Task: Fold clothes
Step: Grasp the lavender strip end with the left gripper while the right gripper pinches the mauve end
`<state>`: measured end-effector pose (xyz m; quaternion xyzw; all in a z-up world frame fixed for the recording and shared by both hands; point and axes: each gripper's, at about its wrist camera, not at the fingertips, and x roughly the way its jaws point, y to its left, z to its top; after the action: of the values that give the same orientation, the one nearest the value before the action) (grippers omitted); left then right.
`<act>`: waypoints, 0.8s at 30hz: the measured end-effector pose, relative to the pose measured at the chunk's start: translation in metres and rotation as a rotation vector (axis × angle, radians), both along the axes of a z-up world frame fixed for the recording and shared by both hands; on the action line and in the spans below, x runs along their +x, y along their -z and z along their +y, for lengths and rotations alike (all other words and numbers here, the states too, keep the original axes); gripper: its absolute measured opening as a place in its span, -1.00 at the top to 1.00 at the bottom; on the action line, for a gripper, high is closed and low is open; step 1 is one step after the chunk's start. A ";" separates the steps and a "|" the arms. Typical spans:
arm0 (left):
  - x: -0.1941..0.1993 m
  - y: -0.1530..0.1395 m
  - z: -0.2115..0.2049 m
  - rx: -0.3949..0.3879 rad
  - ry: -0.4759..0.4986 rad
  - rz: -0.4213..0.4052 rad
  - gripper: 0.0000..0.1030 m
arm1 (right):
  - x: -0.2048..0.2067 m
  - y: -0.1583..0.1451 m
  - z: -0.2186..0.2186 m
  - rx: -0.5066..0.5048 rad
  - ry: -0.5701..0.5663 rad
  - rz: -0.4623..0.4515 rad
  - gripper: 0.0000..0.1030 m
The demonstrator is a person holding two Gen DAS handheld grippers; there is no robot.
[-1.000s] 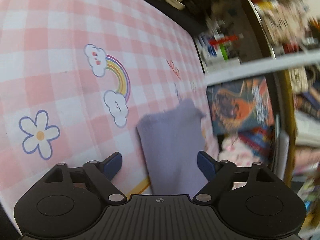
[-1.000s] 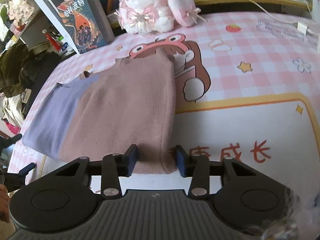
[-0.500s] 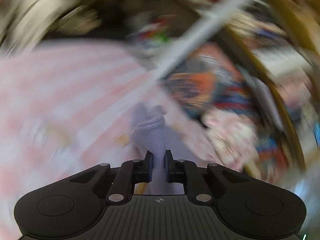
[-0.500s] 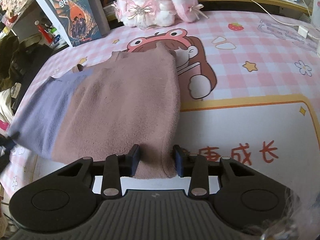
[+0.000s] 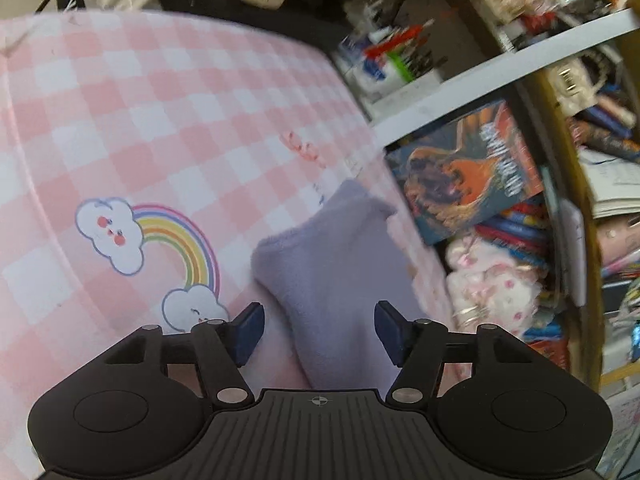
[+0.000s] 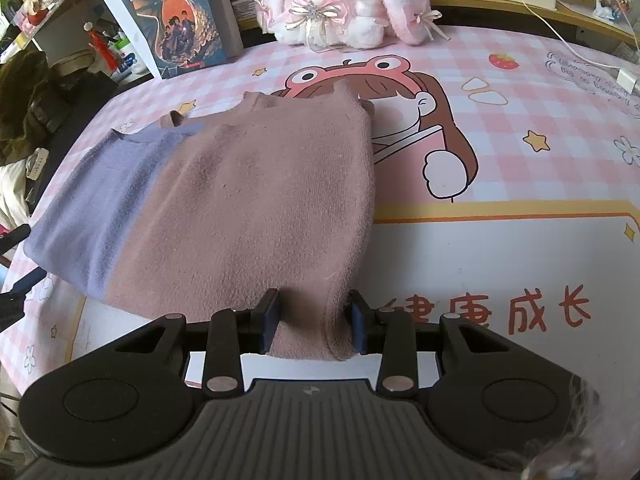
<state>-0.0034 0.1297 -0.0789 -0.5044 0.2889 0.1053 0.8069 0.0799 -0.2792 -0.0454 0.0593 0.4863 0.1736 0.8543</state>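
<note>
We see the sweater [image 6: 240, 208], mauve with a lavender band, lying folded on the pink checked mat [image 6: 520, 128], its lavender side toward 9 o'clock in the right wrist view. Right gripper [image 6: 314, 322]: jaws partly apart, straddling the sweater's near mauve corner, pads close to the cloth on both sides; whether they pinch it we cannot tell. Left gripper [image 5: 318, 330]: jaws wide apart, the lavender end [image 5: 340, 276] lying between them, neither pad touching it. Rainbow print [image 5: 176, 240] at 10 o'clock of that gripper. Plush rabbit [image 6: 340, 4] and book [image 6: 180, 16] stand beyond the sweater at 12 o'clock.
</note>
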 end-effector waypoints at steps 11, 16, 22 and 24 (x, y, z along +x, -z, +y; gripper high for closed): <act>0.024 0.016 -0.006 -0.054 0.055 -0.013 0.59 | 0.000 0.001 0.009 -0.026 0.005 -0.015 0.32; 0.028 -0.027 -0.028 0.244 0.163 -0.059 0.66 | -0.001 0.001 0.014 -0.025 0.003 -0.015 0.32; 0.018 -0.007 0.003 0.122 0.103 -0.037 0.65 | 0.000 0.000 0.028 -0.014 -0.029 -0.014 0.32; 0.013 0.008 0.017 0.022 0.056 -0.025 0.57 | 0.000 0.000 0.031 -0.011 -0.039 -0.014 0.32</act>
<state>0.0095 0.1466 -0.0870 -0.4884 0.2919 0.0795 0.8185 0.0796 -0.2479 -0.0453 0.0438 0.4825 0.1879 0.8544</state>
